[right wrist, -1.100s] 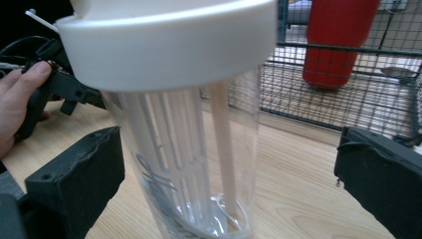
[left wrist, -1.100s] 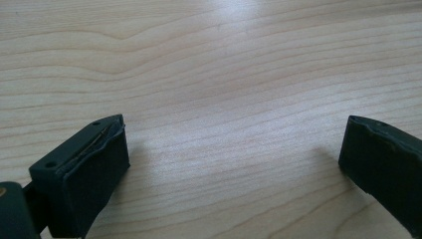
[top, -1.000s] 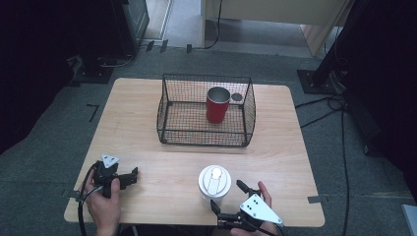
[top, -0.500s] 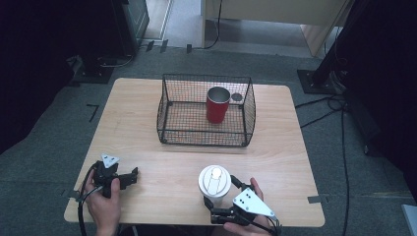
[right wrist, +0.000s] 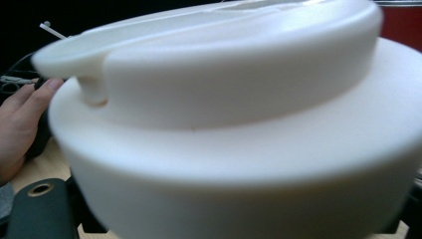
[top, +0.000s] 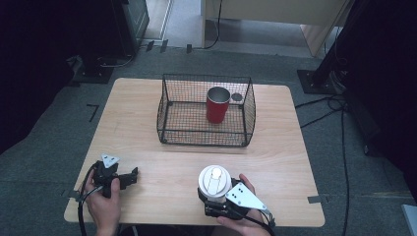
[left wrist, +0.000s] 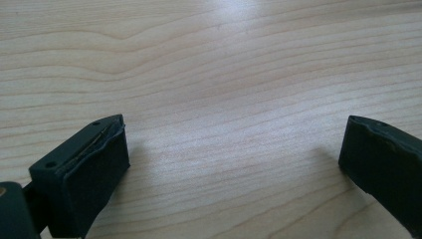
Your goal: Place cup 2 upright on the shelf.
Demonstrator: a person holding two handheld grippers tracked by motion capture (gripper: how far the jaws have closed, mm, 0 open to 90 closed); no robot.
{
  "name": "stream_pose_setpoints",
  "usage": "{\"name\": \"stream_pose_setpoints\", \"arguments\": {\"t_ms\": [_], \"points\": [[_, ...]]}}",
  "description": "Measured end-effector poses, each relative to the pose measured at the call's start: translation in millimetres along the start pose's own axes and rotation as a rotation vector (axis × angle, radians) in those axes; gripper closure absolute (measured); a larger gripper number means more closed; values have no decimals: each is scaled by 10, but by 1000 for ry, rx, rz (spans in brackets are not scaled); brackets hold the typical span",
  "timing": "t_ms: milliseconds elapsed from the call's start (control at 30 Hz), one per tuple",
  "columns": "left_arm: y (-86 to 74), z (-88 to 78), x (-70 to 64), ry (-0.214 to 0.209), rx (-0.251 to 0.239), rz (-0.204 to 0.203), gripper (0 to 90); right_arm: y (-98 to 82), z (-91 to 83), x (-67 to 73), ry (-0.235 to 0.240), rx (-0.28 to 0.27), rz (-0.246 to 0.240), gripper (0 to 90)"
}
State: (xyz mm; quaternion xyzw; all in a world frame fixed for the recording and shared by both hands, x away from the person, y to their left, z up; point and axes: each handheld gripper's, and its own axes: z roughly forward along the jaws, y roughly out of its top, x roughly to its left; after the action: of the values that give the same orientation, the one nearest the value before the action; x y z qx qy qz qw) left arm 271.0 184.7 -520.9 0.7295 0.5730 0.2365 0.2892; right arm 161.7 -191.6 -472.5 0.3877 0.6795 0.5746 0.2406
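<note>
A white lidded cup (top: 214, 181) stands near the table's front edge, and in the right gripper view its lid (right wrist: 224, 94) looms very close. My right gripper (top: 216, 200) is at the cup's lower body. Its jaws have just been closing, with the cup between them; one finger (right wrist: 37, 204) shows beside the cup wall. My left gripper (top: 130, 178) rests at the front left, open over bare wood (left wrist: 234, 164). A red cup (top: 217, 105) stands upright inside a black wire basket (top: 167, 118).
A small grey disc (top: 237, 97) lies in the basket's back right corner. The basket sits at the middle back of the wooden table (top: 147, 98). Dark stands and cables ring the table on the floor.
My right gripper slid left up to the white cup and turned; its jaws, spread apart from the cup before, now sit around it. The left hand has stayed put.
</note>
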Motion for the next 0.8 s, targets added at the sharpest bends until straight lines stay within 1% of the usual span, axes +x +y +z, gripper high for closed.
{"name": "stream_pose_setpoints", "arguments": {"t_ms": [167,233,400,500,533,600,800], "points": [[0,0,1,0,0,1,0,22,47,6,-5,5,-6,135],[0,0,0,0,0,0,0,27,57,9,-7,7,0,136],[0,1,-1,0,-1,-1,0,48,88,23,-16,10,-11,145],[0,0,0,0,-1,-1,0,67,110,32,-30,-2,-21,154],[0,0,0,0,-1,-1,0,75,115,37,-34,-9,-20,155],[0,1,0,0,-1,-1,0,96,133,39,-30,-14,2,155],[0,0,1,0,0,1,0,127,190,62,-34,-17,-4,156]]}}
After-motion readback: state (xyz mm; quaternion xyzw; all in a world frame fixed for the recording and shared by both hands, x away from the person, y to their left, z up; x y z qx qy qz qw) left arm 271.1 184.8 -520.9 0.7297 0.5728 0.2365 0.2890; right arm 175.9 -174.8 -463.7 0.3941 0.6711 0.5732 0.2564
